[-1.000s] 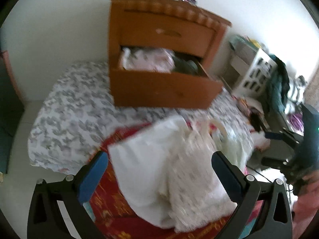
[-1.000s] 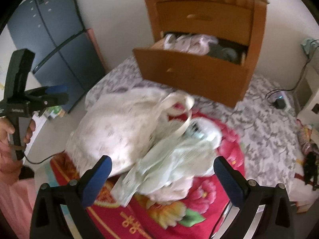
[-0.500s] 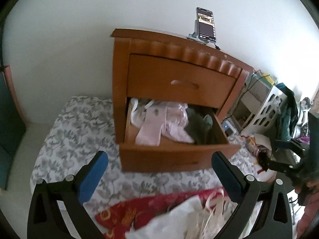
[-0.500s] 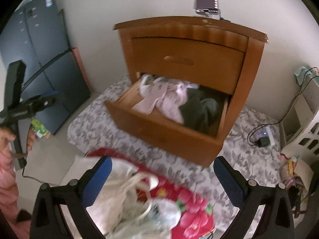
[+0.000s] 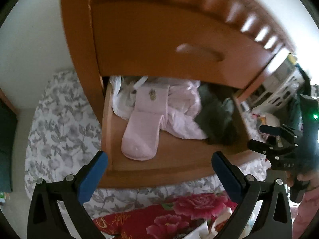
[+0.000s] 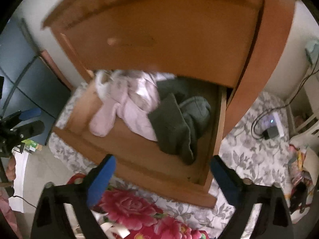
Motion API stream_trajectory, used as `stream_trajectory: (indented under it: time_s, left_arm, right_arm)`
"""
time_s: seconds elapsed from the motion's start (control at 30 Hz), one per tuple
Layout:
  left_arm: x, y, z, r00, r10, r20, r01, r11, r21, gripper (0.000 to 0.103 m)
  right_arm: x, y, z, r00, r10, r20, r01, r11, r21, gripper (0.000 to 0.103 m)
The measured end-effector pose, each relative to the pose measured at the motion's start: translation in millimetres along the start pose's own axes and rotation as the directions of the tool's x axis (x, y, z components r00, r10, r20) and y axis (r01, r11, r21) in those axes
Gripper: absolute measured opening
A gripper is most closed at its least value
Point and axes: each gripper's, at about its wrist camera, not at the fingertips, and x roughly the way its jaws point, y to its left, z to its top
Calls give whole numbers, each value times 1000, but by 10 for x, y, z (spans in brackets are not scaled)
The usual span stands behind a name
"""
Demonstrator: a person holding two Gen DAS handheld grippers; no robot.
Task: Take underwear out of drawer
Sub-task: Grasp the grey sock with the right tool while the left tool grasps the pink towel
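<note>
The lower drawer [image 5: 107,119] of a wooden nightstand is pulled out. Inside lie a pale pink garment with a sock-like leg [image 5: 142,131], more crumpled pink cloth [image 5: 183,107] and dark green clothing [image 5: 217,119]. My left gripper [image 5: 159,171] hovers over the drawer's front edge, open and empty. In the right wrist view the same drawer [image 6: 149,171] holds the pink garment [image 6: 127,107] and the dark green clothing [image 6: 175,127]. My right gripper [image 6: 162,175] hangs above the front edge, its jaws closing slightly with nothing between them.
The closed upper drawer [image 5: 179,39] overhangs the open one. A grey floral sheet [image 5: 59,129] and a red flowered blanket [image 5: 179,215] lie below. A white basket [image 5: 279,99] stands to the right, a charger with cable [image 6: 271,131] lies on the sheet, and a dark blue cabinet [image 6: 24,75] stands left.
Both grippers have moved forward from the pile of pale clothes on the red blanket to the open drawer, which now fills both views. The right jaws stand slightly narrower.
</note>
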Motion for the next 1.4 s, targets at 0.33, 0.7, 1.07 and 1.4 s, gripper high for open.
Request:
stream_trajectory:
  time_s: [0.33, 0.7, 1.07, 1.4]
  left_arm:
    - [1023, -161, 352, 957, 235, -169, -210, 966, 153, 102]
    - [1565, -206, 361, 912, 309, -269, -253, 942, 222, 58]
    - [1714, -218, 417, 894, 340, -293, -276, 931, 240, 19]
    - [1359, -174, 340, 935, 322, -148, -291, 935, 202, 9]
  right_arm:
    - [730, -221, 243, 990, -49, -132, 49, 999, -6, 65]
    - [1022, -271, 246, 978, -58, -199, 49, 998, -50, 33]
    - [1026, -262, 175, 981, -51, -186, 42, 998, -50, 14]
    - [798, -243, 124, 991, -17, -131, 13, 1000, -29, 3]
